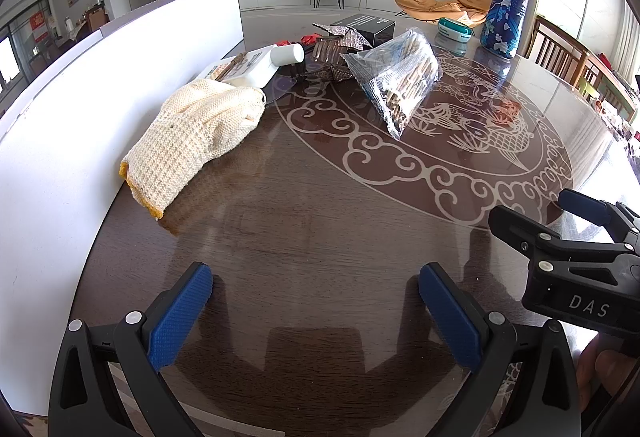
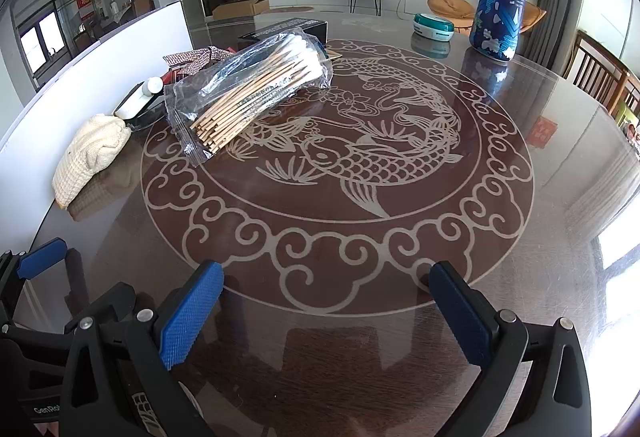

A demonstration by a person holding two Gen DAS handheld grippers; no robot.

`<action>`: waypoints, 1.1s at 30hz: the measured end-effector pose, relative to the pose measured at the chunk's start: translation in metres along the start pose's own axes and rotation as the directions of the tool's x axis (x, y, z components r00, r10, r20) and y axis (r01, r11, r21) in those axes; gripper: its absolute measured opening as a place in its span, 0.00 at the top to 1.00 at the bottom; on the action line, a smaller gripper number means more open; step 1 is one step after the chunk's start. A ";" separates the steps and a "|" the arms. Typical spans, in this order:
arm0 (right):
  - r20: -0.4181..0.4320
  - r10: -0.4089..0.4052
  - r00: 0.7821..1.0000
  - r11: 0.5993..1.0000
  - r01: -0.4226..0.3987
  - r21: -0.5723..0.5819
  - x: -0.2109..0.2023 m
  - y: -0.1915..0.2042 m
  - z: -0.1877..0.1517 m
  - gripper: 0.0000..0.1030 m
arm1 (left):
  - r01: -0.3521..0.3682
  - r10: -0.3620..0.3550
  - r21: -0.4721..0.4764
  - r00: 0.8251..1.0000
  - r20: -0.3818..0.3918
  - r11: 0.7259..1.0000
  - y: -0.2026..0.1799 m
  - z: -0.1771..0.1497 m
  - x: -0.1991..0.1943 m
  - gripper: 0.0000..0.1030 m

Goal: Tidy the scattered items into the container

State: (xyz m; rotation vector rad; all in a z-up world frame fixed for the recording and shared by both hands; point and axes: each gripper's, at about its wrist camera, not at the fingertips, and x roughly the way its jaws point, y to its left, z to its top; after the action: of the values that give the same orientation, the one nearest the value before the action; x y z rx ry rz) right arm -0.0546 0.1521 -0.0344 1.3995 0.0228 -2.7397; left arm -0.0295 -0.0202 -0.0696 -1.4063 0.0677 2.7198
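Observation:
A cream knitted glove lies on the dark table by the white board; it also shows in the right wrist view. A clear bag of cotton swabs lies beyond it, also in the right wrist view. Behind are a white bottle, a patterned woven pouch and a black box. My left gripper is open and empty above the table's near part. My right gripper is open and empty, to the right of the left one.
A white board stands along the table's left side. A tall blue patterned canister and a teal-and-white round case stand at the far right. Wooden chairs stand past the right edge. The table has a carp inlay.

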 end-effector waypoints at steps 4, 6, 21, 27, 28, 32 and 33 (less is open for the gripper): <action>0.001 0.003 1.000 1.000 -0.003 0.002 0.000 0.000 0.000 0.00 | 0.015 -0.015 0.022 1.000 -0.012 1.000 0.002 0.003 0.001 0.00; 0.002 0.006 1.000 1.000 -0.006 0.003 0.000 -0.001 0.000 0.00 | 0.027 -0.027 0.039 0.999 -0.023 0.999 0.003 0.005 0.002 0.00; 0.015 0.035 0.999 0.999 -0.035 0.021 -0.003 -0.005 -0.001 0.00 | 0.070 -0.069 0.102 0.998 -0.014 0.992 0.008 0.025 0.017 0.00; 0.030 0.066 0.997 0.997 -0.067 0.048 -0.005 -0.009 -0.001 0.00 | 0.106 -0.105 0.150 0.994 -0.012 0.983 0.001 0.029 0.019 0.00; 0.033 0.074 0.997 0.996 -0.075 0.053 -0.006 -0.011 -0.002 0.00 | 0.111 -0.110 0.156 0.994 -0.012 0.981 0.001 0.027 0.018 0.00; 0.058 0.104 0.993 0.990 -0.109 0.088 -0.009 -0.019 -0.002 0.00 | 0.123 -0.122 0.176 0.992 -0.014 0.977 0.000 0.018 0.012 0.00; 0.065 0.116 0.991 0.988 -0.122 0.098 -0.010 -0.021 -0.001 0.00 | 0.122 -0.121 0.174 0.993 -0.014 0.977 0.001 0.014 0.010 0.00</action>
State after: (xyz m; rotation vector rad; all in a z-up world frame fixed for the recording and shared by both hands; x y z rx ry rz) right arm -0.0489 0.1739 -0.0271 1.2958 -0.1988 -2.7165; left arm -0.0469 -0.0193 -0.0691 -1.3202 0.2084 2.5435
